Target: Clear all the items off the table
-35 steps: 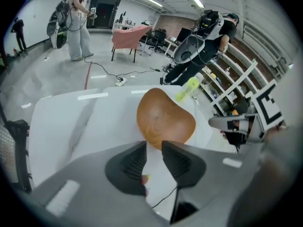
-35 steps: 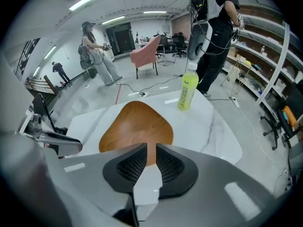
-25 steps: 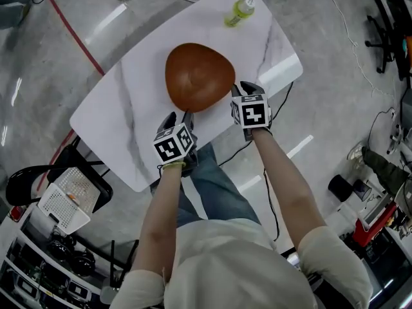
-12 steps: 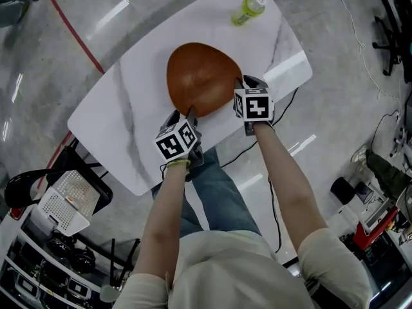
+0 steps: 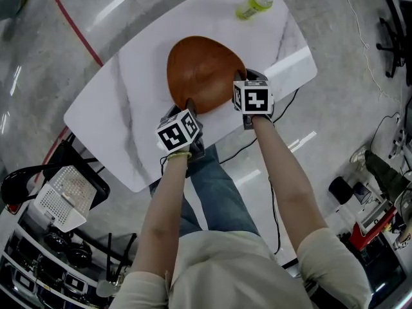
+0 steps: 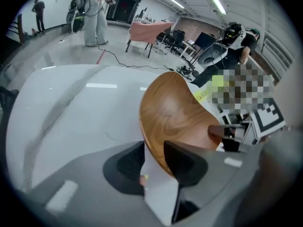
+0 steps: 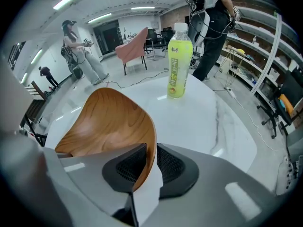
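A wide brown wooden bowl (image 5: 203, 69) sits in the middle of the white marble table (image 5: 129, 108). My left gripper (image 5: 188, 103) is at the bowl's near left rim. In the left gripper view, the bowl (image 6: 180, 112) has its rim between the jaws of that gripper (image 6: 154, 157), which have just been closing and now press on it. My right gripper (image 5: 244, 80) is at the near right rim. In the right gripper view, that gripper (image 7: 150, 162) has just closed tighter and pinches the bowl's (image 7: 104, 122) thin edge. A green drink bottle (image 5: 254, 4) stands at the table's far end.
The bottle (image 7: 179, 63) stands upright beyond the bowl. A black chair with a white mesh basket (image 5: 61, 201) on it stands left of the table's near corner. Cables and a red line (image 5: 74, 34) cross the floor. People stand in the background.
Both grippers have come forward and down onto the bowl's near rim. The left jaws have narrowed around the rim.
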The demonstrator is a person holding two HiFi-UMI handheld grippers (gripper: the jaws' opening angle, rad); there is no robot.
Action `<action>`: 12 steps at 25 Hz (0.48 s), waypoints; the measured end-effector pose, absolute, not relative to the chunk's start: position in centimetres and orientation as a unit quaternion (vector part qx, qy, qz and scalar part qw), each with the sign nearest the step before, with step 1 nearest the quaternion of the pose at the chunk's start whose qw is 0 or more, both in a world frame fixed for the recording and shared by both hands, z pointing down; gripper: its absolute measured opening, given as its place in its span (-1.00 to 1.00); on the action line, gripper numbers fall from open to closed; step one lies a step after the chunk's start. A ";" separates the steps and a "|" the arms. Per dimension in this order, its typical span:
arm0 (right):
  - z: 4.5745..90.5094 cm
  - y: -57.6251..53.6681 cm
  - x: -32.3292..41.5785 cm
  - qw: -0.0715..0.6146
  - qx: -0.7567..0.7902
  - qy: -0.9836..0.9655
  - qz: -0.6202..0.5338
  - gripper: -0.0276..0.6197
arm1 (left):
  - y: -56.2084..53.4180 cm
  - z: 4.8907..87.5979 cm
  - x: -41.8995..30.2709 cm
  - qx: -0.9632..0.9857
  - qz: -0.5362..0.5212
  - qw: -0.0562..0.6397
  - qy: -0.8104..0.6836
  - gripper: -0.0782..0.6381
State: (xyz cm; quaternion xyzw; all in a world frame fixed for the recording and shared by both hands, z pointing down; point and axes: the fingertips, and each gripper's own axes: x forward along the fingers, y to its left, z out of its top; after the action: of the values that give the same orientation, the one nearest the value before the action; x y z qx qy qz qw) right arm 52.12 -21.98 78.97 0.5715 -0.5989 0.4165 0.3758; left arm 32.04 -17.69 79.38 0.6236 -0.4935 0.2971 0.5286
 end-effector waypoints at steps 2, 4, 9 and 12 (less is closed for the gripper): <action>79.0 -22.1 52.1 0.378 0.571 -0.598 0.416 -0.72 | -17.7 79.4 32.0 0.620 0.301 0.529 -0.495 -0.44; 78.9 -22.1 52.0 0.381 0.571 -0.596 0.416 -0.75 | -17.7 79.5 31.9 0.616 0.303 0.531 -0.497 -0.46; 78.8 -21.3 52.0 0.381 0.573 -0.585 0.429 -0.78 | -17.7 79.4 31.7 0.609 0.310 0.534 -0.497 -0.51; 78.5 -20.8 51.9 0.379 0.575 -0.583 0.431 -0.78 | -17.6 79.2 31.4 0.607 0.307 0.539 -0.498 -0.52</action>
State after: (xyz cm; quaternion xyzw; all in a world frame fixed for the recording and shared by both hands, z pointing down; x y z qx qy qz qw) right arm 51.86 -20.80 78.48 0.5753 -0.5832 0.4306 0.3789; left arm 31.39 -17.59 79.24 0.6067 -0.4975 0.3068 0.5387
